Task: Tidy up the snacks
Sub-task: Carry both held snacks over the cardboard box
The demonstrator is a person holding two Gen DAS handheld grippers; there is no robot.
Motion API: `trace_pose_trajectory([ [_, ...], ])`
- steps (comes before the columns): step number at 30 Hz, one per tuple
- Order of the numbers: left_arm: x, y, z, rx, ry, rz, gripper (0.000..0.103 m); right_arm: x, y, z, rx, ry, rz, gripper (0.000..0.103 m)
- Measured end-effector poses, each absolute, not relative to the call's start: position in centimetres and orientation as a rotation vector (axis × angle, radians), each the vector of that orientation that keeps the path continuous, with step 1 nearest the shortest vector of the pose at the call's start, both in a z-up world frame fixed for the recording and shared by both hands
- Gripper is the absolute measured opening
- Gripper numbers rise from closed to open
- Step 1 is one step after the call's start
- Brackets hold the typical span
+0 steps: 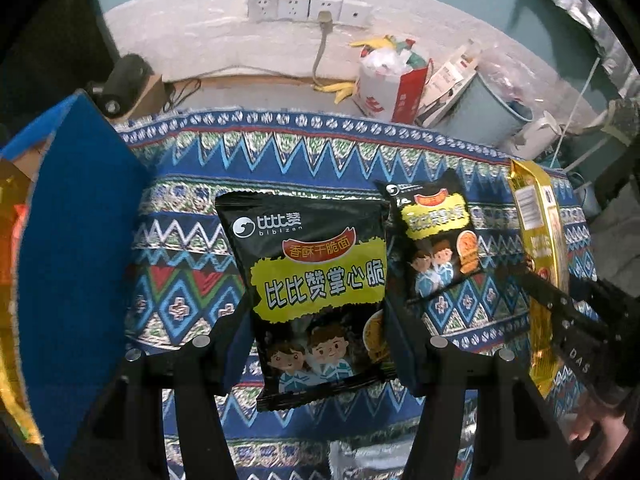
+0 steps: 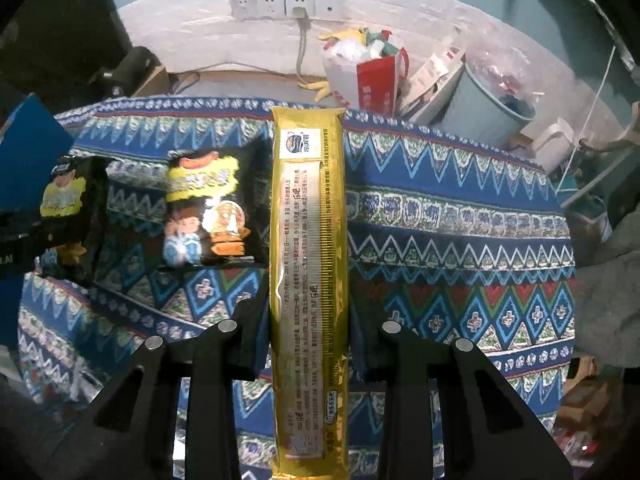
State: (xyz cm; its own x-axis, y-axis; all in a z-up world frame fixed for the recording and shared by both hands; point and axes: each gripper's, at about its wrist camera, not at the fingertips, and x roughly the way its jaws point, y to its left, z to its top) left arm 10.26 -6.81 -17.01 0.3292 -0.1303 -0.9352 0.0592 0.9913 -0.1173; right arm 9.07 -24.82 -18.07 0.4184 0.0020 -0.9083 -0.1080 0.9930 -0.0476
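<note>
My left gripper (image 1: 318,320) is shut on a black noodle snack packet (image 1: 316,280) with yellow lettering and holds it up off the patterned blue cloth (image 1: 192,272). A second, smaller-looking black packet (image 1: 436,240) lies flat on the cloth to its right, and the right wrist view also shows it (image 2: 212,208). My right gripper (image 2: 308,300) is shut on a long gold packet (image 2: 308,240), which stands lengthwise between the jaws, lifted off the cloth. The gold packet (image 1: 540,240) appears at the right of the left wrist view. The left-held packet (image 2: 68,200) shows at the left edge.
A blue box wall (image 1: 80,240) stands close on the left. Beyond the cloth's far edge sit a red-and-white bag (image 1: 392,84), a pale bin (image 1: 488,116) and wall sockets (image 1: 308,8). A hand (image 1: 600,432) shows at bottom right.
</note>
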Motion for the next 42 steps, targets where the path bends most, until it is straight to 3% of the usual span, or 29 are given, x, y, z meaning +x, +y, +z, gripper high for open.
trace_pose_trajectory([
  [25, 4.4, -4.3, -9.1, 0.024, 1.039, -0.194, 0.061, 6.4, -18.6, -9.8, -0.106, 0.984, 0.197, 0.03],
  [42, 2.5, 1.6, -7.1, 0.0, 0.985, -0.151, 0.061, 6.0, -12.5, -7.6, -0.111, 0.941, 0.32, 0.031],
])
